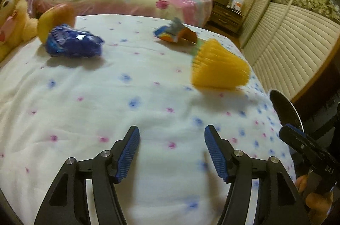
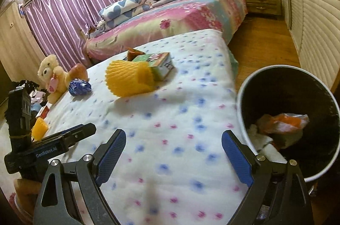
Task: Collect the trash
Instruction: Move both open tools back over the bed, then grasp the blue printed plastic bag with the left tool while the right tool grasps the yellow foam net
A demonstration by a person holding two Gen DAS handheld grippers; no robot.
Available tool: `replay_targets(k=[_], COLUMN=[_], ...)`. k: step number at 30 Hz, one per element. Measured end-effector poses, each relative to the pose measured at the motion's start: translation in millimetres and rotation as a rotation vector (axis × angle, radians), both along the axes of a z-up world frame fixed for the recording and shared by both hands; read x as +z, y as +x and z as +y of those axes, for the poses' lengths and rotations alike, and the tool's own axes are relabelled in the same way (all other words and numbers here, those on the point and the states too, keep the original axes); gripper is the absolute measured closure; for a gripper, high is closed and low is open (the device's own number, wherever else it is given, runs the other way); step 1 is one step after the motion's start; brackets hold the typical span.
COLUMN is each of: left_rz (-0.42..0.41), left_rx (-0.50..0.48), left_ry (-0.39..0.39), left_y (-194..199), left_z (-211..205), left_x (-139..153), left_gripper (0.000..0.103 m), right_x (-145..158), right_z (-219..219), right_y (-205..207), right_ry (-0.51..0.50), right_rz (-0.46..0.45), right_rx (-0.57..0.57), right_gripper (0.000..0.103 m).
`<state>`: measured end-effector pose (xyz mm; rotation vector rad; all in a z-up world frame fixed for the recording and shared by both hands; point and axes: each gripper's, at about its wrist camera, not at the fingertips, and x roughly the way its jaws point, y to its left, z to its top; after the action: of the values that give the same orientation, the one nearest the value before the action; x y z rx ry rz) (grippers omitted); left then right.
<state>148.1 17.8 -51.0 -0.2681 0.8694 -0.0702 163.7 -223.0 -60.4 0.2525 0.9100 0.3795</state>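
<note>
Trash lies on a white flowered quilt (image 1: 106,97). A crumpled blue wrapper (image 1: 72,42) is at the far left, an orange and blue wrapper (image 1: 170,32) further back, and a yellow foam net (image 1: 218,65) on the right. My left gripper (image 1: 172,129) hovers open over bare quilt with nothing between its fingers. In the right wrist view the foam net (image 2: 127,78) leans on a green carton (image 2: 161,64). My right gripper (image 2: 174,133) is wide open and empty. A black bin (image 2: 242,101) stands just right of it, with crumpled trash (image 2: 284,120) inside.
A cream teddy bear (image 2: 51,74) and a round orange-yellow object (image 2: 78,73) sit at the quilt's far left. A second yellow foam piece (image 2: 39,127) lies at the left edge. A pink bed (image 2: 170,23) lies beyond. Wooden floor (image 2: 259,48) and slatted wardrobe doors (image 2: 314,23) are on the right.
</note>
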Motion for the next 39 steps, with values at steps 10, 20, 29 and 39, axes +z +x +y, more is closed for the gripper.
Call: replay_targets(k=[10,20,29,39], left_rz=[0.004,0.015,0.029,0.02], left_rx=[0.123,0.264,0.381,0.395], left_ry=[0.02,-0.017,-0.093,-0.028], left_y=[22.6,70.0,112.9,124.1], left_z=[41.0,76.5,96.1,97.4], left_x=[0.6,-2.7,-10.0,-17.1], left_gripper=[0.035,0.035,0.035,0.072], right_x=[-0.7,-1.5,-4.7,-12.7], right_z=[40.2,66.6,80.1,81.1], right_y=[20.4,45.0,70.1,84.8], right_ry=[0.019,0.047,0.08,0.086], right_rz=[-0.001,-0.01,0.004,0.02], right_rx=[0.06,0.089,0.096,0.077], right_gripper=[0.01,0.01,0.01,0.054])
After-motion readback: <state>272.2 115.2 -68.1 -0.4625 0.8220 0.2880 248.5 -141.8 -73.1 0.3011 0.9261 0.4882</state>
